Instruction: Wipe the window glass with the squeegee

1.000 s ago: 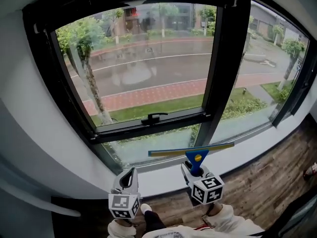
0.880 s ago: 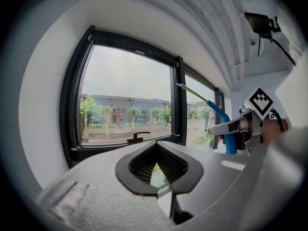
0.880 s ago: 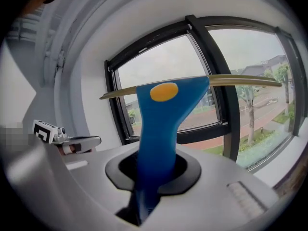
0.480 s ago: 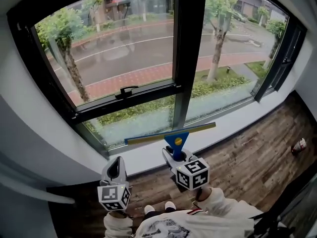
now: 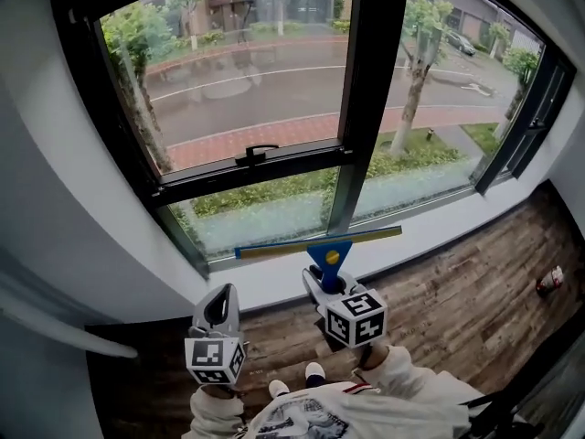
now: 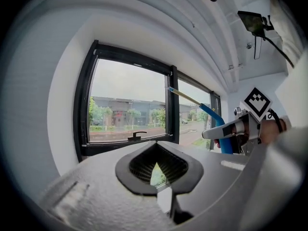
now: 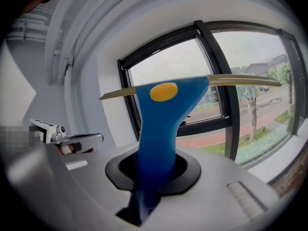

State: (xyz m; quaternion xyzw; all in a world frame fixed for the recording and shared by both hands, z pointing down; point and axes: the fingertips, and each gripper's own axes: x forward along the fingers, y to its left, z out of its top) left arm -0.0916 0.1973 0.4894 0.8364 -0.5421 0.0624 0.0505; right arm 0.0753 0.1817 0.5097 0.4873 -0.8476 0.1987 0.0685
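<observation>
The squeegee (image 5: 329, 252) has a blue handle with a yellow dot and a long olive blade. My right gripper (image 5: 325, 286) is shut on that handle and holds the blade level in front of the white sill, below the window glass (image 5: 247, 80) and apart from it. In the right gripper view the squeegee (image 7: 163, 114) rises out of the right gripper (image 7: 153, 170), blade crosswise at the top. My left gripper (image 5: 219, 311) hangs to the left, shut and holding nothing. In the left gripper view, the left gripper (image 6: 156, 166) points toward the window, with the squeegee (image 6: 211, 117) at right.
A black window frame with a thick mullion (image 5: 366, 90) splits the panes, and a black handle (image 5: 258, 154) sits on the lower bar. A white sill (image 5: 439, 231) runs beneath. Below is wood floor (image 5: 475, 305), with a small object (image 5: 548, 280) at right. A white wall (image 5: 55, 245) is at left.
The head view has swung right and then slightly back, so the window shifted in frame. Both grippers and the squeegee keep about the same low place before the sill.
</observation>
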